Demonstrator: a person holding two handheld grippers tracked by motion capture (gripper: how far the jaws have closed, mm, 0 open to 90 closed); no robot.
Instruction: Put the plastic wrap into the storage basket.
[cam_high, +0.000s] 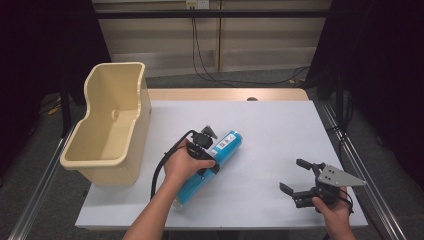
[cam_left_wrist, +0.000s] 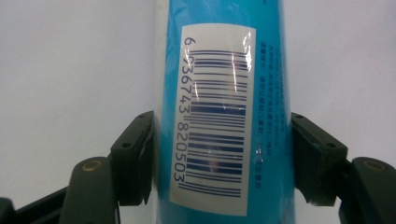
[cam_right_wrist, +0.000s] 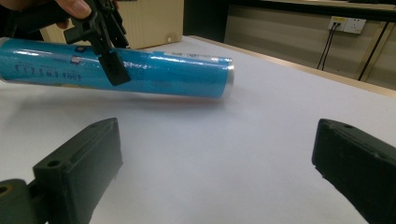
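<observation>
Desk (cam_high: 280, 130): a white surface with a wooden strip along the far edge, seen in the high view.

Tube (cam_high: 210, 165): blue, cylindrical, laid on its side near the middle of the desk, slightly left of centre, running from near-left to far-right. A white barcode label (cam_left_wrist: 215, 116) is carried on its upper side. In the right gripper view the tube (cam_right_wrist: 154, 74) is seen lying flat on the desk, its capped end pointing right.

Left gripper (cam_high: 202, 150): held in the left hand (cam_high: 182, 165) over the middle of the tube. In the left gripper view its fingers (cam_left_wrist: 135, 158) are placed one on each side of the tube (cam_left_wrist: 224, 56), around it. The left finger is seen against the tube's side; whether the right one presses it cannot be told, so a firm grasp cannot be confirmed.

Right gripper (cam_high: 300, 177): held in the right hand (cam_high: 335, 210) at the near right of the desk, well apart from the tube. Its fingers (cam_right_wrist: 79, 168) are spread wide and released, with bare desk between them.

Bin (cam_high: 112, 125): beige plastic, set at the far left edge of the desk, left of the tube. No contents are seen inside.
</observation>
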